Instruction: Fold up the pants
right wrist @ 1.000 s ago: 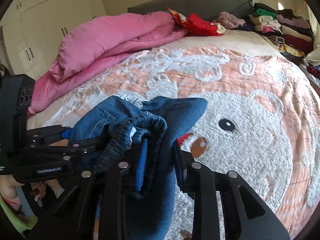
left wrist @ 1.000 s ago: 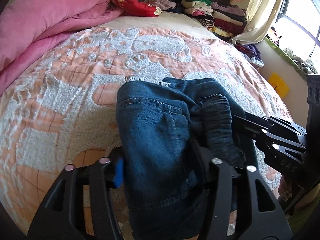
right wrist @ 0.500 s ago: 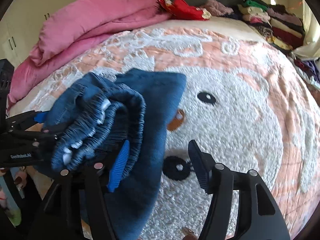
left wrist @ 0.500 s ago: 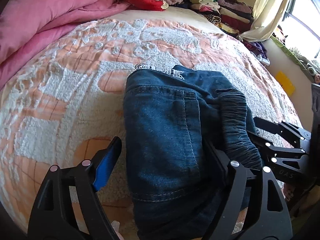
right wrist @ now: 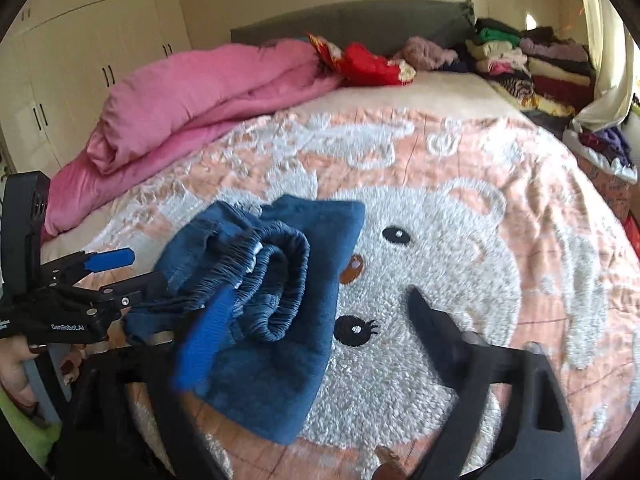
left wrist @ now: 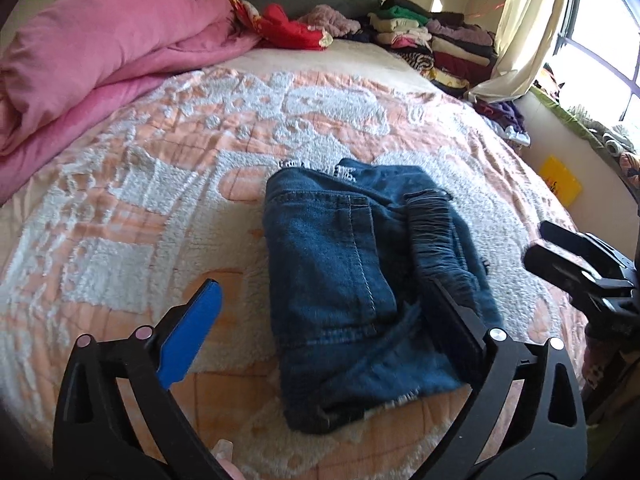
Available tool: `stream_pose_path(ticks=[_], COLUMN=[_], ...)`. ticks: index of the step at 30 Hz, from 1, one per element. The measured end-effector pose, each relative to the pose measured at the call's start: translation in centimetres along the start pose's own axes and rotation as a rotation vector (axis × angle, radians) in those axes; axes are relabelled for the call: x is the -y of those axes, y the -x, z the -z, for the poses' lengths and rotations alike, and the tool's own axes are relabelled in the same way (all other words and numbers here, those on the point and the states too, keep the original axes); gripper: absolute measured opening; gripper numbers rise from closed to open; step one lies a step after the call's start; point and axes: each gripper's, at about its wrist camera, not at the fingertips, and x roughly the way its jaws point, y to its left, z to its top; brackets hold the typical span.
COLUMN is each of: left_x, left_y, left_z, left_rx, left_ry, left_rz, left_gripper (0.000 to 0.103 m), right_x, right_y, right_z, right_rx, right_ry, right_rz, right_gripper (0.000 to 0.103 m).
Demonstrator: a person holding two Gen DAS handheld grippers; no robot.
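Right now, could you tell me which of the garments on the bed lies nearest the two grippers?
The folded blue jeans, lying on the bedspread between the open left gripper and right gripper. The pink duvet, red garment and stacked clothes sit far back by the headboard.

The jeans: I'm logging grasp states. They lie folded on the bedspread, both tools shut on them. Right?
Not quite. The jeans do lie folded on the bedspread, but both tools stand open: the left tool in the left wrist view, the right tool in the right.

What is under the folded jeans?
The jeans lie on the peach-and-white bedspread, which shows all around them. In the right wrist view they cover part of its bear face; anything else beneath is hidden.
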Motion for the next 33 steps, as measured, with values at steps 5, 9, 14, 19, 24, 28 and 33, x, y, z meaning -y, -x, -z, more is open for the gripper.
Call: stream_pose_path(ticks=[5,9,14,19,24,28,33], left_x=[0.0,0.2,0.5,0.8,1.0,0.7,0.7], left_y=[2.2,4.0,5.5,6.5,7.3,7.4,7.3], left_z=[0.5,0.9,1.4,2.3,3.6,4.5,6.1], left_rx=[0.039,0.067,0.087,0.085,0.078,0.059,0.030], left_ry=[0.003,0.002,-0.006,-0.010,-0.022,-0.019,-0.019], left_rz=[-0.013,-0.014,-0.016,-0.001,-0.009,-0.007,0.001], left_gripper=[0.093,0.093,0.093,0.093,0.093,0.093,0.093], right_x=[-0.9,-1.4,-1.9,-2.2,-2.5,-2.9,-3.3], right_y=[2.9,4.4,5.8,6.9,7.6,8.2,8.1], right_z=[0.1,0.5,1.4,2.4,3.6,4.6,6.2], right_rx=[0.074,0.100,0.103,0.101,0.081,0.066,0.033], right_ry=[0.016,0.017,0.033,0.042,0.046,0.063,0.042], right_rz=[-0.003,-0.011,-0.005,0.011,0.016,0.024,0.018], right_gripper=[0.098,0.098,0.098,0.098,0.098,0.098,0.098])
